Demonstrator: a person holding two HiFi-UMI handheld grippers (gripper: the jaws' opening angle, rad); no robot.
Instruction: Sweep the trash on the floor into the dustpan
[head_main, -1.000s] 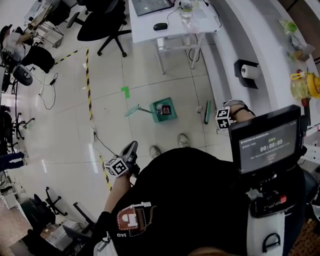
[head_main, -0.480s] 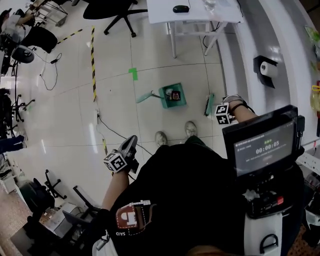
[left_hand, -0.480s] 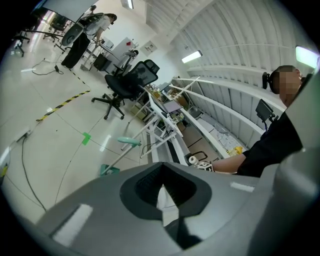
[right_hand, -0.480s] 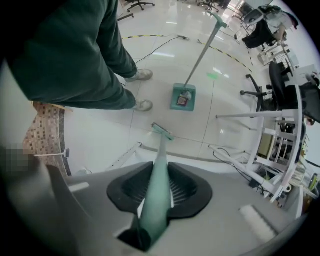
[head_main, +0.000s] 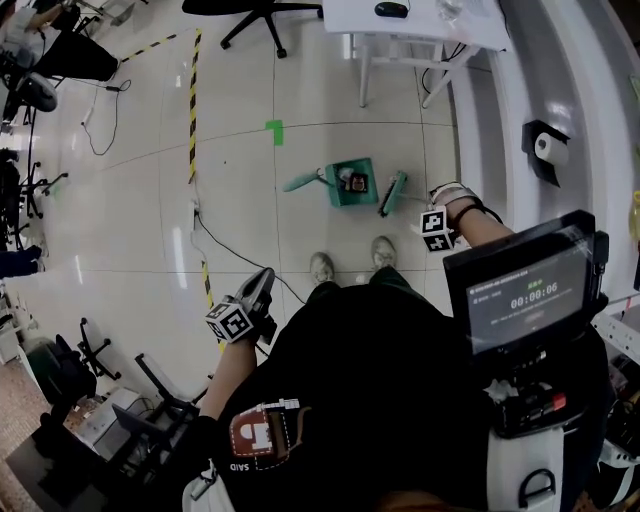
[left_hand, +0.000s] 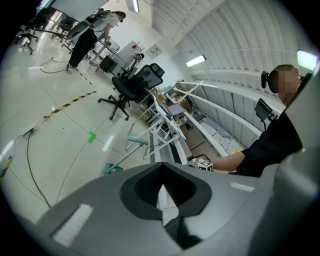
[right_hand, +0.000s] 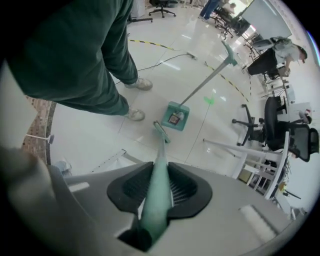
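A green dustpan (head_main: 343, 190) stands on the pale tiled floor, its long handle (head_main: 300, 183) pointing left. A small dark and red piece of trash (head_main: 357, 182) lies inside it. The broom head (head_main: 392, 193) rests on the floor just right of the pan. My right gripper (head_main: 432, 226) is shut on the green broom handle (right_hand: 159, 195), which runs down to the broom head (right_hand: 161, 132) beside the dustpan (right_hand: 169, 110). My left gripper (head_main: 262, 285) hangs at my left side, jaws shut with nothing in them (left_hand: 162, 187), far from the dustpan (left_hand: 112, 169).
My two shoes (head_main: 321, 267) stand just behind the pan. A white desk (head_main: 400, 20) and an office chair (head_main: 255, 10) lie beyond it. A cable (head_main: 215, 245) and yellow-black tape (head_main: 193, 110) cross the floor on the left. A shelf wall (head_main: 545, 100) runs along the right.
The broom head has slid left across the floor and now sits close to the dustpan's right side. The left gripper has stayed at my side.
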